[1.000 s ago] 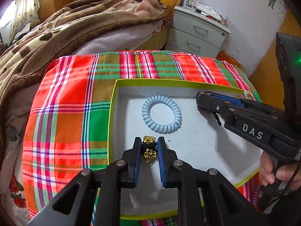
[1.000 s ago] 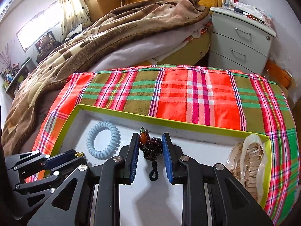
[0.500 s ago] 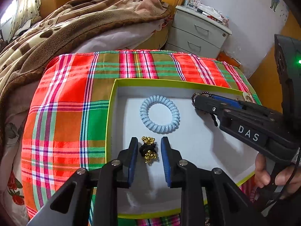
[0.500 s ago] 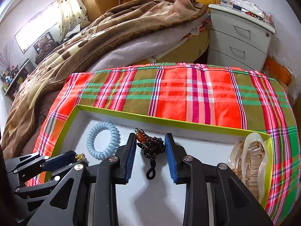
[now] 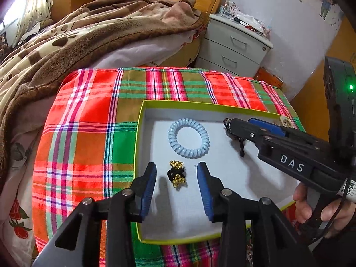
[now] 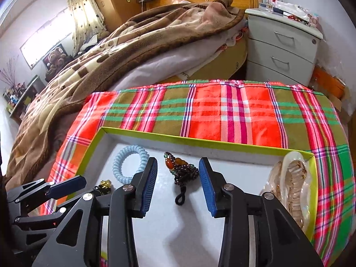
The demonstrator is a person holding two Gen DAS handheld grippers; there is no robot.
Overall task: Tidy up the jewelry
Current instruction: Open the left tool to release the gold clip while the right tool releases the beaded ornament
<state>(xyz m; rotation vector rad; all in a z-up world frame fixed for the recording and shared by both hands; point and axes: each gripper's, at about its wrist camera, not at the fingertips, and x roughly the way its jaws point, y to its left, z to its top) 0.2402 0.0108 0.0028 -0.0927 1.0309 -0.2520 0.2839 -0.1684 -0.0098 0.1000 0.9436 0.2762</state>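
Both grippers open over the lime-rimmed white tray [image 5: 139, 146].
Left gripper [image 5: 176, 178], jaws just opened, straddles the gold-beaded black hair tie [image 5: 176, 176]; right gripper [image 6: 178, 175], likewise, straddles the dark beaded bracelet [image 6: 182, 171]; both lie untouched on the tray floor.

Gold-bell black hair tie [image 5: 176, 176] and dark beaded bracelet [image 6: 183, 170] lie loose inside the green-rimmed box [image 5: 138, 138].

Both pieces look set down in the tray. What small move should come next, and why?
Probably lift both grippers straight up and clear. The left gripper has just been opening around the gold-bell hair tie, the right gripper around the beaded bracelet; both lie free on the tray floor.
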